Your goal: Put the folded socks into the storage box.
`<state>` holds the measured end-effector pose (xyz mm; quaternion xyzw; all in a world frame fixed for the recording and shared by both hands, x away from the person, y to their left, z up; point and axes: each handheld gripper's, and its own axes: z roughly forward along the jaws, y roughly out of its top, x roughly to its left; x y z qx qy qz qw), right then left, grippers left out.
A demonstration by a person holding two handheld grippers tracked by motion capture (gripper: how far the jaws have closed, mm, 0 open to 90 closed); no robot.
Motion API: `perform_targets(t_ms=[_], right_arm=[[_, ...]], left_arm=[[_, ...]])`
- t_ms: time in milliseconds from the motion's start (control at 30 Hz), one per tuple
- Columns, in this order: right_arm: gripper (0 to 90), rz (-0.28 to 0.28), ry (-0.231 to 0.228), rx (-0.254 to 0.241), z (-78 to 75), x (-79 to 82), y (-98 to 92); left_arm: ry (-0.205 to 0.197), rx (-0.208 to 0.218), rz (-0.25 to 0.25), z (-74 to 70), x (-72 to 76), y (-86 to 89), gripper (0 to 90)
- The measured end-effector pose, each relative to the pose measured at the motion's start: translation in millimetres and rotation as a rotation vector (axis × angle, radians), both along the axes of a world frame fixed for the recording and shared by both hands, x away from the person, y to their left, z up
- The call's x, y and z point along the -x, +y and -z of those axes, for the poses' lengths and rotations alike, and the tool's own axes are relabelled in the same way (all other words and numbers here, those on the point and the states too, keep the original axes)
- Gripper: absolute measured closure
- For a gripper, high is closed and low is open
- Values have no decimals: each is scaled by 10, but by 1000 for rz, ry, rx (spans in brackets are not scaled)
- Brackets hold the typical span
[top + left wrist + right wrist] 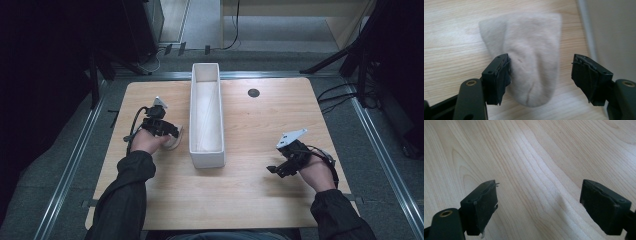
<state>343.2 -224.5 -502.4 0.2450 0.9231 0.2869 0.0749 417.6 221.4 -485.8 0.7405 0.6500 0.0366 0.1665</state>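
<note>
Left gripper [541,80]: jaws apart, straddling the pale grey fabric sock [529,57] for grasping.
Right gripper [539,205]: jaws apart, idling over the light wooden table [544,157].

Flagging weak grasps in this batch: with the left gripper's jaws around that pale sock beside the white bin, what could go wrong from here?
The left gripper is open, the sock off-centre against one jaw: closing may pinch only an edge, and it could slip out on lifting. The white bin sits close beside it, so a jaw might knock its wall. The right gripper hovers open over bare table, no help if it drops.
</note>
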Motion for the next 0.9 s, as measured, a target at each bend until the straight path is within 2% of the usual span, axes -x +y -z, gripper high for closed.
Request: perform_targets(t_ms=[100, 133, 200, 300, 400, 433, 533, 733, 800, 900], right_arm=[[144, 0, 1, -2, 1, 0, -2], [145, -4, 5, -1, 6, -4, -2], [145, -4, 2, 2, 10, -9, 2], [145, -8, 4, 2, 3, -1, 8], [145, -5, 7, 5, 8, -3, 11], [145, -5, 2, 3, 10, -9, 8], [145, -5, 0, 3, 9, -12, 4], [145, -5, 5, 5, 11, -6, 11], [145, -6, 10, 7, 11, -5, 13], [144, -3, 9, 6, 10, -5, 17]], left_arm=[[-17, 2, -6, -22, 12, 8, 300], [9, 7, -9, 2, -9, 11, 298], [28, 4, -16, 47, -35, 17, 297], [24, 10, -22, 82, -48, 16, 303], [30, -10, 9, 138, -64, -33, 303], [27, -21, 11, 147, -66, -46, 309], [20, -8, -4, 163, -76, -31, 359], [4, -41, -9, 208, -58, -35, 408], [10, -31, -7, 248, -50, -28, 431], [-8, -31, -9, 254, -24, -29, 457]])
